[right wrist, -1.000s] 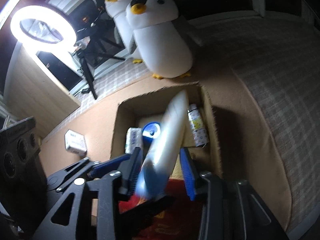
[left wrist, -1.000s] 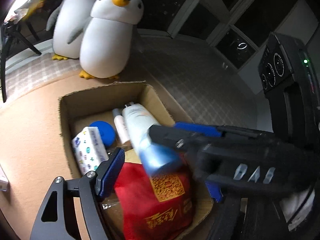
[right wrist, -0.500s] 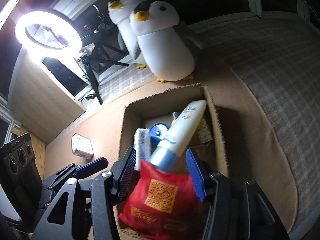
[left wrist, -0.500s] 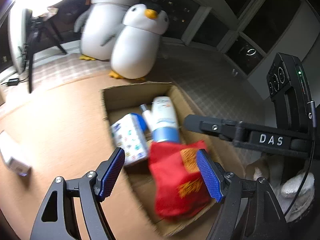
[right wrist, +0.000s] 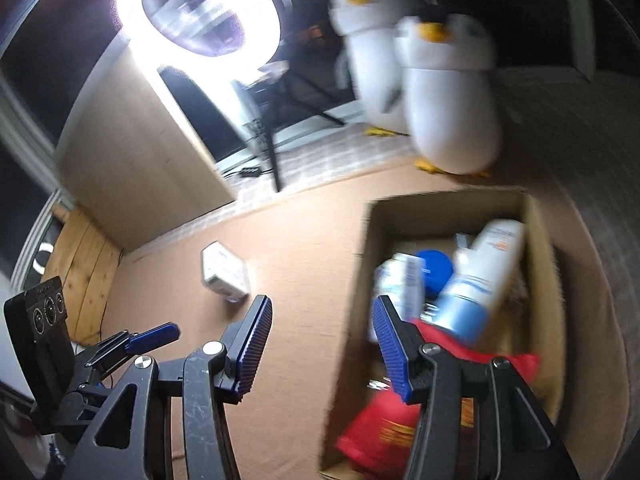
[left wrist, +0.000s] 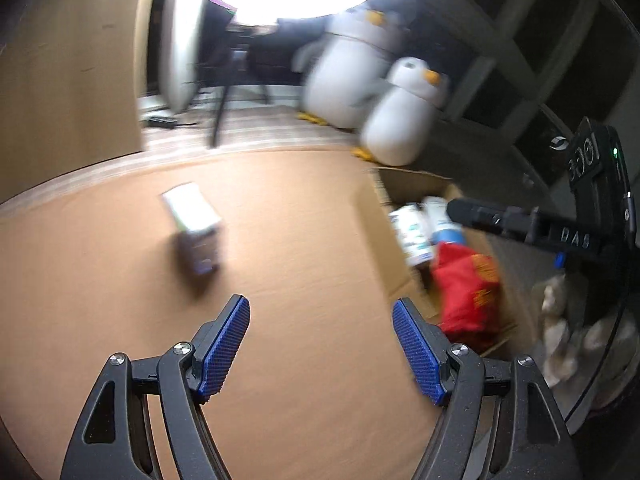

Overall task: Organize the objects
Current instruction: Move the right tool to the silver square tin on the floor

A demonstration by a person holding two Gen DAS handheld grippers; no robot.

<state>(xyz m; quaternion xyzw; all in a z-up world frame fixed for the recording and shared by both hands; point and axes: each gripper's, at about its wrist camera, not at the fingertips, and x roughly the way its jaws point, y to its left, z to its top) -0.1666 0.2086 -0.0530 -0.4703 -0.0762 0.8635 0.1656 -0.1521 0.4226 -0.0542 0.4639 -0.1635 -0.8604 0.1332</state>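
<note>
1. The left claw (left wrist: 321, 346) hangs released over bare brown carpeted floor (left wrist: 300, 220), nothing between its blue pads; open carpet runs ahead of it to a small white carton (left wrist: 192, 224) lying alone, well apart from everything else.
2. The right claw (right wrist: 322, 344) is also released and empty, its jaws parted over the carpet just beside the cardboard box's (right wrist: 362, 280) left wall.
3. The carpet ends at a pale checked strip by a wooden cabinet (right wrist: 132, 160) on the left; a lit ring light (right wrist: 198, 12) on a tripod stands behind.
4. In the box lie a patterned tissue pack (right wrist: 400, 284), a blue lid (right wrist: 436, 276), a white-and-blue tube (right wrist: 484, 272) and a red pouch (right wrist: 384, 432).
5. Two plush penguins (right wrist: 452, 96) stand just beyond the box's far edge.
</note>
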